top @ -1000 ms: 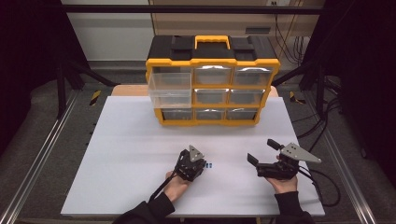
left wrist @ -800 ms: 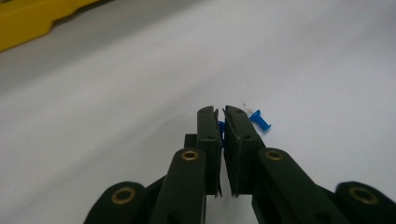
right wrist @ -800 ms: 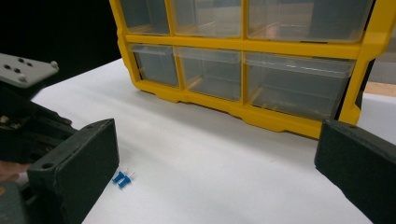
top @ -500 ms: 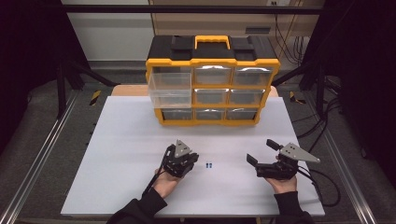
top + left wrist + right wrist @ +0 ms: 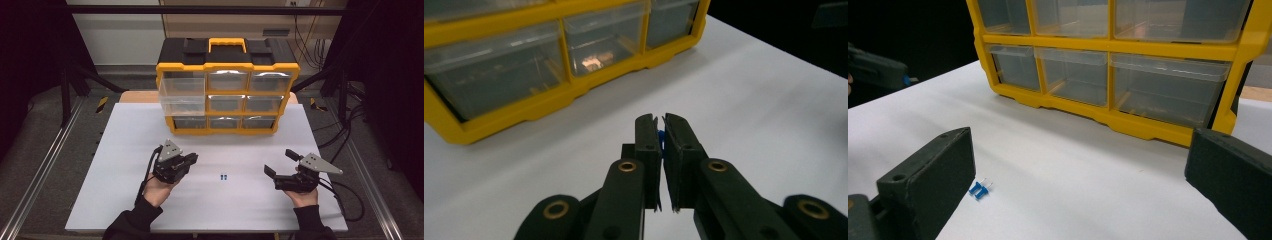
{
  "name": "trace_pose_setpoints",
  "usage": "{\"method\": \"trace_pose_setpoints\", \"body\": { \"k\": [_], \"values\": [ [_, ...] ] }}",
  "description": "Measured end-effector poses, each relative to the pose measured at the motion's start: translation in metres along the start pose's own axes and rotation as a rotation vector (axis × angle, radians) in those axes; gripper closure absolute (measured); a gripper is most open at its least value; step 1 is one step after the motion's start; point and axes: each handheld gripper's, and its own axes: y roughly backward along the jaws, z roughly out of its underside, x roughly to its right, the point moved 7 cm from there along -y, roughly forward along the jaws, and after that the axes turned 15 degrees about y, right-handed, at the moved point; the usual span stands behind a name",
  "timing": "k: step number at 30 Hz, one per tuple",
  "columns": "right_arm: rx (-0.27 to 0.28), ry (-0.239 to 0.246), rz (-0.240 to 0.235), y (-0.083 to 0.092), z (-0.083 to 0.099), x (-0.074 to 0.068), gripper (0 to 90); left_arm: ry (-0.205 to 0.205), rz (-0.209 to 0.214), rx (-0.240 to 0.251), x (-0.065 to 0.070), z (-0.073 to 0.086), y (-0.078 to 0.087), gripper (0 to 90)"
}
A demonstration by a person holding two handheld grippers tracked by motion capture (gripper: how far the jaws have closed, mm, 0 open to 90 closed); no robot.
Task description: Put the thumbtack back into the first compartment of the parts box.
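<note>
My left tongs (image 5: 661,131) pinch a tiny blue piece (image 5: 660,136) tight. Two more blue pins (image 5: 222,177) lie on the white table (image 5: 125,150), between both tongs. My right tongs (image 5: 281,163) gape wide, holding nothing.

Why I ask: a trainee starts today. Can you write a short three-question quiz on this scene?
1. True or false: the left gripper is shut on a small blue plastic piece.
2. Which clear plastic drawer of the yellow-framed organiser box stands pulled out in the high view? A: top left. B: middle centre. C: bottom right.
3. How many small blue pins lie loose on the white table between the two hands?

Key: 1 true; 2 A; 3 two.
</note>
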Motion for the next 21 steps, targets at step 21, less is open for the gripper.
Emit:
{"method": "trace_pose_setpoints", "body": {
  "k": [21],
  "values": [
    [0.001,-0.018,0.0,0.0,-0.001,0.0,0.7,-0.042,0.059,0.144,0.001,-0.062,0.062,84.7]
  ]
}}
